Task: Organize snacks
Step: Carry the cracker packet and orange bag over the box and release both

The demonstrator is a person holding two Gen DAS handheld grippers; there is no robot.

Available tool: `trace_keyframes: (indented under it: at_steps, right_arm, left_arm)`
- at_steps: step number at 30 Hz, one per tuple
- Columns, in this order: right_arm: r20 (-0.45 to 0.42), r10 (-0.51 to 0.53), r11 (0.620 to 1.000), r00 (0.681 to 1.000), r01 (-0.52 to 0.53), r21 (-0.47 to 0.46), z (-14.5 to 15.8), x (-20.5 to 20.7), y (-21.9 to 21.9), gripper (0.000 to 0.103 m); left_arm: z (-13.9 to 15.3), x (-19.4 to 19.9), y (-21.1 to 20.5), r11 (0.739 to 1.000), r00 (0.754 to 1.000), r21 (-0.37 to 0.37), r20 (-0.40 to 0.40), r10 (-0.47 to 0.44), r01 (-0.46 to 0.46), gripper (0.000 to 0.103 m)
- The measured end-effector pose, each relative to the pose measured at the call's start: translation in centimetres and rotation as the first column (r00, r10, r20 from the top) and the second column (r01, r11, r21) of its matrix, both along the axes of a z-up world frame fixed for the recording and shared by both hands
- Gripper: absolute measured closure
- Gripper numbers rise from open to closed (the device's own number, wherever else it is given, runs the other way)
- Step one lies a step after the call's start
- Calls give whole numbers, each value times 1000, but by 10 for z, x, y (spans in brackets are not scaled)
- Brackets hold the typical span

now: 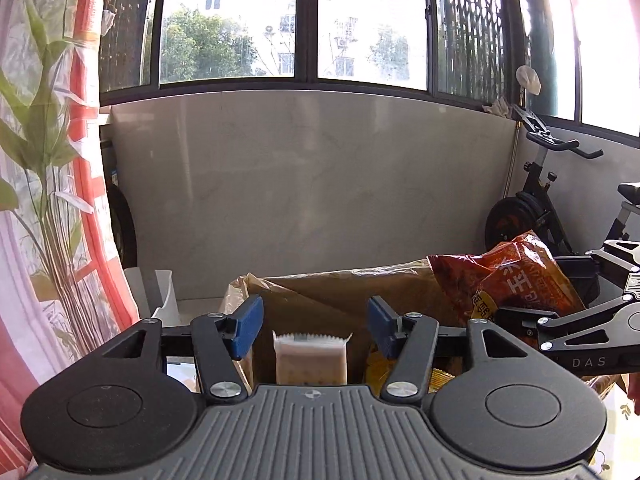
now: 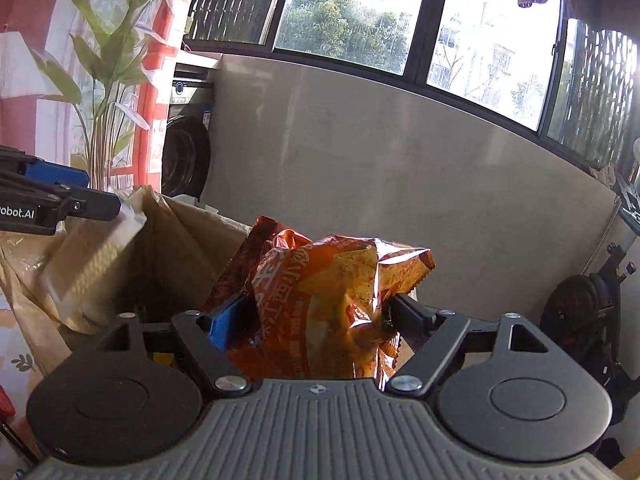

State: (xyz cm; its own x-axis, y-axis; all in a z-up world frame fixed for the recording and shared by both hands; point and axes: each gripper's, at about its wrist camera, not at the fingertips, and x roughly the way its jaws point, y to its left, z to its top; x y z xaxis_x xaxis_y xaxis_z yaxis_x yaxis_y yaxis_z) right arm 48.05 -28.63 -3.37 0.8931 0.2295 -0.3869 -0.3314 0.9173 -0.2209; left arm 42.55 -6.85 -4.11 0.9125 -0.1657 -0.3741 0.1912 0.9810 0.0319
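Note:
My left gripper (image 1: 315, 326) is open above a cardboard box (image 1: 332, 284) lined with a brown bag. A pale snack packet (image 1: 310, 360) stands below and between its blue fingers, apart from both pads; in the right wrist view the packet (image 2: 92, 264) hangs tilted just under the left gripper (image 2: 60, 200). My right gripper (image 2: 316, 320) is shut on an orange-red chip bag (image 2: 328, 300) and holds it over the box (image 2: 168, 248). The bag also shows in the left wrist view (image 1: 516, 276), at the right, with the right gripper (image 1: 560, 320) beside it.
A grey wall panel (image 1: 300, 180) and windows stand behind the box. An exercise bike (image 1: 536, 200) is at the right, a washing machine (image 2: 188, 152) and a plant with curtains (image 1: 44, 140) at the left. A white bin (image 1: 160, 292) stands left of the box.

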Motion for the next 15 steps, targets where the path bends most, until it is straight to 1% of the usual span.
trace_keyframes:
  at_steps: [2,5,8,12,15]
  right_arm:
    - [-17,11,999,1000,-10,44,0,-1,-4,15]
    - [-24,10,996,1000,-8,93,6,-5,-9,15]
    - [-31,7,992,1000,-3,128,13,-12,-14,15]
    - [-39,28,987,999,-21,159,17,-29,-22,15]
    - [-58,42,982,997,-31,184,18,-41,-24,15]
  left_arm:
    - [0,-5,2,1000,1000,5,4,-8,8,41]
    - [1,-11,3,1000,1000,28,6,-8,8,40]
    - [5,-19,9,1000,1000,11,4,-1,1,39]
    - [14,-33,20,1000,1000,-17,2,-11,11,33]
    - [16,-48,24,1000,1000,-15,-23,-6,5,28]
